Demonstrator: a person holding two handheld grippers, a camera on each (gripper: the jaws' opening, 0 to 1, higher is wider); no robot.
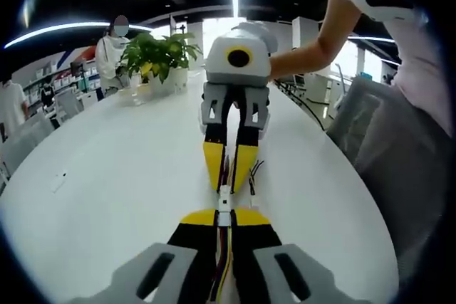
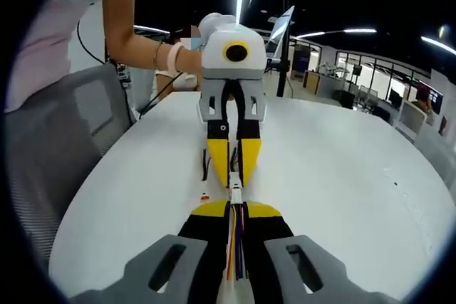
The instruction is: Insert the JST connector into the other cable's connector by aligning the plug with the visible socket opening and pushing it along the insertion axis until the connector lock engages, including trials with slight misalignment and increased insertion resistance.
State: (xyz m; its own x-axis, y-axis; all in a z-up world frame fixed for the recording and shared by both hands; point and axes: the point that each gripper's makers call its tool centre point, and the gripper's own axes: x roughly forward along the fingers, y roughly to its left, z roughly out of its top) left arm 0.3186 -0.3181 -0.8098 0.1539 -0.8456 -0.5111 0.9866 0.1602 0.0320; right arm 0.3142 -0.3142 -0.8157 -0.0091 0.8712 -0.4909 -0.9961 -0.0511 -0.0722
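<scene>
Left gripper view: left gripper [image 1: 224, 213] and right gripper [image 1: 228, 149], each clenched on its cable, meet over the white table [image 1: 107, 176], connectors [image 1: 224, 204] touching

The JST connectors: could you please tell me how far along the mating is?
Done: both grippers, left and right, are shut on their cables and facing tip to tip. In hand: the white connectors meet in line above the table. Left: whether the lock has engaged cannot be told.

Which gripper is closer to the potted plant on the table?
Right. In the left gripper view, the right gripper reaches in from the far side, its body beside the potted plant. The left gripper sits at the near end of the white table, farther away.
</scene>
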